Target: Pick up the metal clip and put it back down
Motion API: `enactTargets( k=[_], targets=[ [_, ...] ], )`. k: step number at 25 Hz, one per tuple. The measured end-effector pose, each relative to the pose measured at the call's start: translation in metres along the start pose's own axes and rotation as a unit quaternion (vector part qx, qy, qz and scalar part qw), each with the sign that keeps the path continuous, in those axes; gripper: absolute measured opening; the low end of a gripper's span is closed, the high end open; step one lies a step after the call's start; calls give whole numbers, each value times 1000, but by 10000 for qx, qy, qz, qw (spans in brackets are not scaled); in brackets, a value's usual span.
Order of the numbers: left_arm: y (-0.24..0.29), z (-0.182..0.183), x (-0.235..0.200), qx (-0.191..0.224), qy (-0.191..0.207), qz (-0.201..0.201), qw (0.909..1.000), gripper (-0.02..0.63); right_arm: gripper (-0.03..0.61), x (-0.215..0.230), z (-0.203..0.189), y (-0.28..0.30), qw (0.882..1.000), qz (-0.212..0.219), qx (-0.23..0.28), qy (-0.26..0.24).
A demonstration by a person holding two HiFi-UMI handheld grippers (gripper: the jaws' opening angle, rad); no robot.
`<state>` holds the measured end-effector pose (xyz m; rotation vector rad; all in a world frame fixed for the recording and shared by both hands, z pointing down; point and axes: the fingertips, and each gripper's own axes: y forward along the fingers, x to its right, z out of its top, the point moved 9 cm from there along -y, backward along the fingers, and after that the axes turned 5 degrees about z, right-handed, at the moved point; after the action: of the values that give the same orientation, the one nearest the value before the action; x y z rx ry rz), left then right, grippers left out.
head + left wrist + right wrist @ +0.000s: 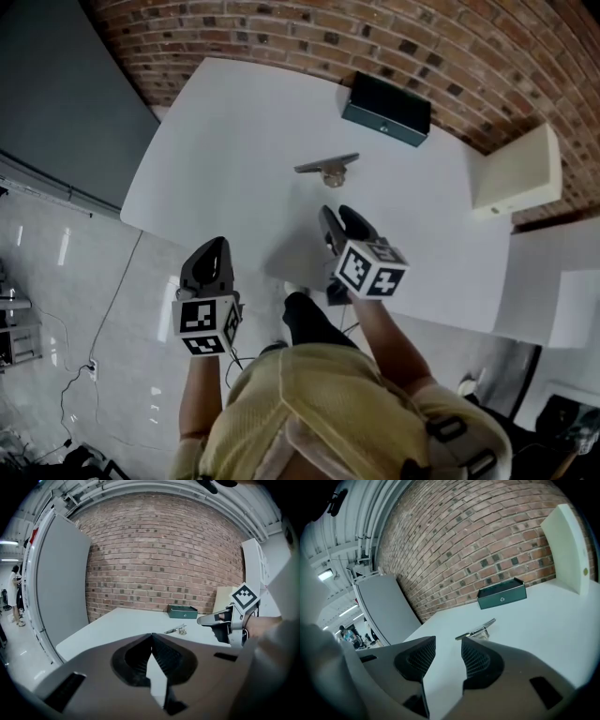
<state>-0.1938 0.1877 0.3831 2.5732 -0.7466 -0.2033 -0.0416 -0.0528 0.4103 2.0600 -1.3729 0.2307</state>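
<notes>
metal clip (327, 167) | silver, long flat arm slanting up | resting on white table (225, 141) | untouched

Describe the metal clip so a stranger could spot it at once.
Start at the white table by the brick wall. Near its middle, in front of the dark green box at the far edge, lies the metal clip. It is small, silvery and thin, unlike that bulky box.

Yellow top (309, 398) (knit, perhaps), dark left claw (217, 247), right claw (340, 215)
</notes>
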Motion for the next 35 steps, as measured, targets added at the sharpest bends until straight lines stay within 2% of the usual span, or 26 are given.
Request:
enactTargets(
  k=[8,21,25,31,35],
  targets=[
    [56,22,13,-51,158,-65,9998,3,152,41,4,48,9982,-238,-293,466],
    [115,32,25,-259,222,-245,9991,3,150,84,5,91,9898,-428,-392,1300],
    [128,31,20,-428,188,-399,9981,3,152,86,3,100,9862,-523,-357,1531],
    [160,44,14,-289,471,-784,9954,3,152,92,5,113,9781,-740,-205,1932],
    [176,56,2,-234,522,-984,9935,3,152,88,7,119,9713,-792,-60,2241]
  ],
)
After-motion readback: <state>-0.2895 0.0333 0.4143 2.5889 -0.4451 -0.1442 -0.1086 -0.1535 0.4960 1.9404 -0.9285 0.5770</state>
